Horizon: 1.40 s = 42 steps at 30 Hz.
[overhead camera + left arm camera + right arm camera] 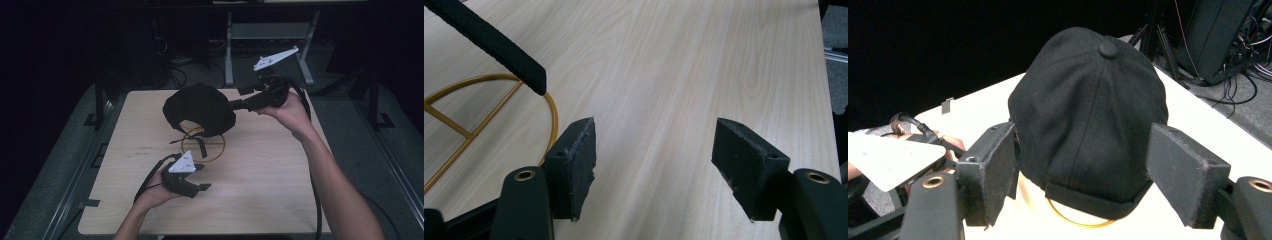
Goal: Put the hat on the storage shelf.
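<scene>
A black cap [200, 107] sits crown-up on a gold wire stand [202, 147] at the middle of the wooden table [260, 190]. My right gripper [241, 97] is level with the cap's right side. In the right gripper view it [1083, 132] is open, with the cap [1088, 115] between and just beyond its jaws and the gold ring [1068, 216] showing below the cap. My left gripper [202, 176] is open, low over the table in front of the stand. Its own view shows the jaws [655, 125] apart over bare wood, beside the gold ring [553, 112] and a hanging black strap [494, 42].
The table's right half and front are bare wood. Behind the table stands a grey metal frame [270, 32], with cables [175, 62] on the dark floor. Both grippers' cables trail back along the forearms.
</scene>
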Each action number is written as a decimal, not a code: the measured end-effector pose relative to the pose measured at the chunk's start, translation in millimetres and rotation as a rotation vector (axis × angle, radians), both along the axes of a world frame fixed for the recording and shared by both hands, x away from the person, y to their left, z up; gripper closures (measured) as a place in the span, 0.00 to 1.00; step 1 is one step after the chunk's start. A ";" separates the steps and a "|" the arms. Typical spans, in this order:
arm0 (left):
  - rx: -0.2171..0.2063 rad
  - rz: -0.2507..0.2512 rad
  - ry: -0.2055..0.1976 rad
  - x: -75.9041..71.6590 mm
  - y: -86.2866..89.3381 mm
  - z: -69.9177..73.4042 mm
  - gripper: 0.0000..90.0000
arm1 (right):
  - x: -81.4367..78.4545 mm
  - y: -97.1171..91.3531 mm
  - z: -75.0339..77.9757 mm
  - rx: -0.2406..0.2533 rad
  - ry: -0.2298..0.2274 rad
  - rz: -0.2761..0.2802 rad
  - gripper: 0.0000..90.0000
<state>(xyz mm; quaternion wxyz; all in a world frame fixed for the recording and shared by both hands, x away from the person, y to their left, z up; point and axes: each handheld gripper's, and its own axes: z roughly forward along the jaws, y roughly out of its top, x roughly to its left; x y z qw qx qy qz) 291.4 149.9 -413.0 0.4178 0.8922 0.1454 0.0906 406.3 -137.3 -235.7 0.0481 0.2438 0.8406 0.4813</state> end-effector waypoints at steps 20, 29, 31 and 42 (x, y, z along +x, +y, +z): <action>-0.002 0.004 0.003 -0.3 0.2 0.3 0.38 | -30.0 -54.8 -25.0 0.021 0.002 -0.057 0.29; -0.002 0.004 0.007 -0.4 0.1 -0.2 0.38 | -42.4 -73.8 -39.1 0.030 0.018 -0.078 0.28; -0.002 0.006 0.008 -0.3 0.4 -0.1 0.38 | -45.1 -76.9 -42.5 0.031 0.021 -0.079 0.28; -0.006 0.009 0.014 0.4 1.5 -1.3 0.38 | -61.1 -93.9 -64.9 0.039 0.046 -0.098 0.28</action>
